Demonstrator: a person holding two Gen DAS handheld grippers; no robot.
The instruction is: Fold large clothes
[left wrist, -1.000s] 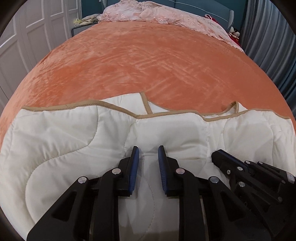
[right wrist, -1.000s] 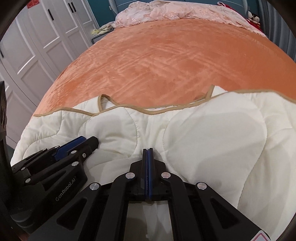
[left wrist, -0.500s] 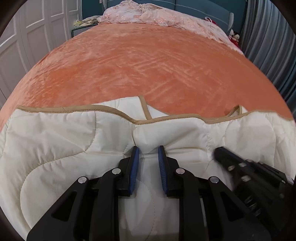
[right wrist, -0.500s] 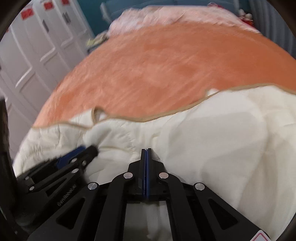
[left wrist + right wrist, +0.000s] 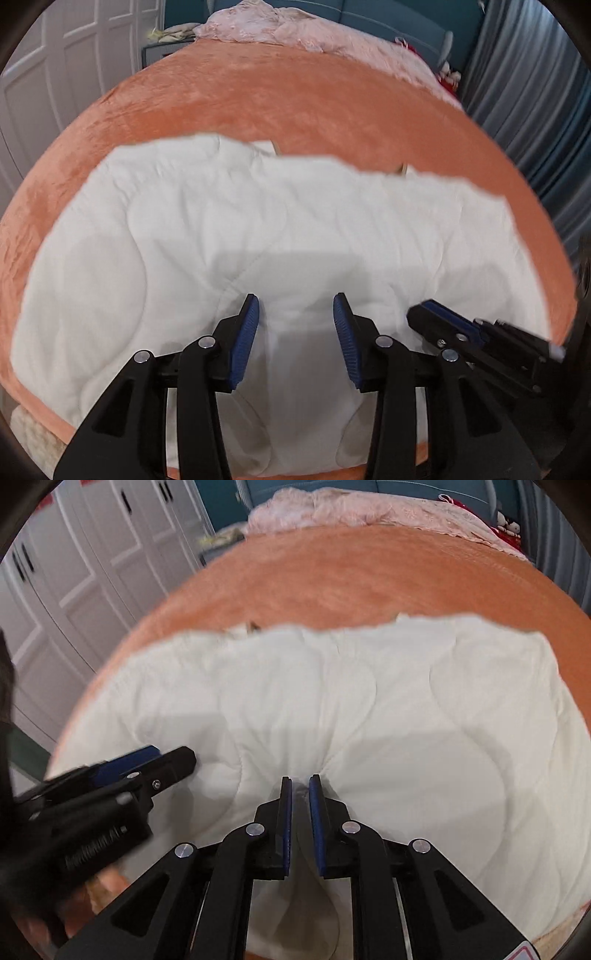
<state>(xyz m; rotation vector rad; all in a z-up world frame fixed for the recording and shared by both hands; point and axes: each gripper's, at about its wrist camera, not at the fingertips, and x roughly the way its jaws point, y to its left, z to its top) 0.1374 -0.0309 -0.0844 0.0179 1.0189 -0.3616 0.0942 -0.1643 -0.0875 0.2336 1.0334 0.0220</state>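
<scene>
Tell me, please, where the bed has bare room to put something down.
Free: the orange bedspread between the white quilt and the pink bedding at the head. Crowded: the near edge, where the left tongs and right tongs work.

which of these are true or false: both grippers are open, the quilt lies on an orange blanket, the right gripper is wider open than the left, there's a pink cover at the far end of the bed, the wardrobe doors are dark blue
1. Both grippers are open. True: the left gripper has a wide gap, and the right gripper a narrow one.
2. The white quilt lies on an orange blanket. True.
3. The right gripper is wider open than the left. False: the left one's fingers stand much farther apart.
4. A pink lace cover lies at the far end of the bed. True.
5. The wardrobe doors are dark blue. False: they are white, with dark handles.
</scene>
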